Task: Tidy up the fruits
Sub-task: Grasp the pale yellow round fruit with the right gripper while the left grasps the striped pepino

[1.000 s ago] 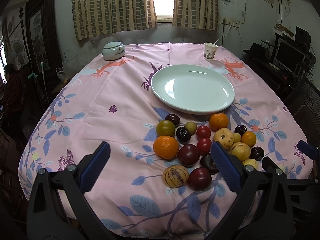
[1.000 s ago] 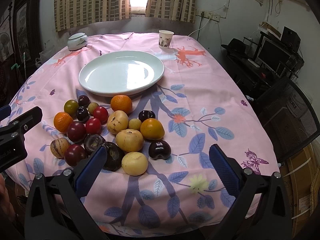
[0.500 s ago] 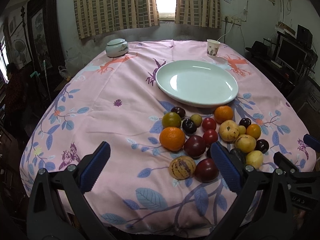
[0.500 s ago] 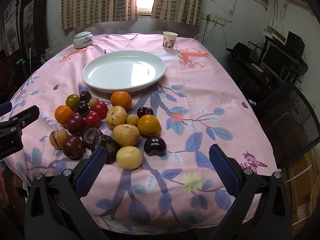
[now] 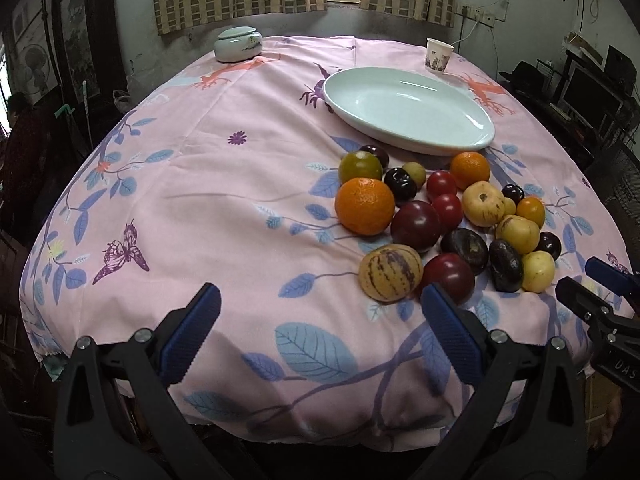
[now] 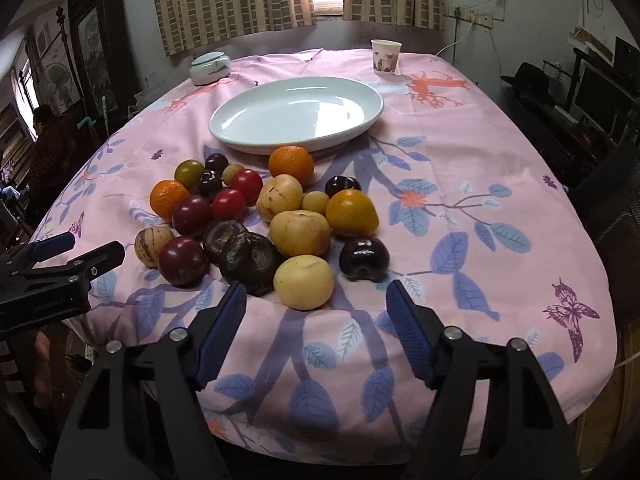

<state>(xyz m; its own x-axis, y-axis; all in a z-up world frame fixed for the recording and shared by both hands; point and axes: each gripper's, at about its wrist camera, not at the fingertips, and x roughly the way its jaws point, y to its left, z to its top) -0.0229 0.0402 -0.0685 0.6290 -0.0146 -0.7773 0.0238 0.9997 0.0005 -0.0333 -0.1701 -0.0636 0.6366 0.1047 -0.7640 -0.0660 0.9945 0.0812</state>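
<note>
Pink leaf-print cloth over table; striped curtains, window behind, dim cluttered room. One white plate, empty; one paper cup; one lidded jar. Fruit pile just before plate – three oranges, two red tomatoes, several plums. Left gripper gaping wide, empty; right gripper jaws just narrowed, apart, nothing between.

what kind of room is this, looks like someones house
Most likely a lived-in home dining room: a table under a pink floral tablecloth, curtains at the window, and a computer monitor on a cluttered desk.
</note>
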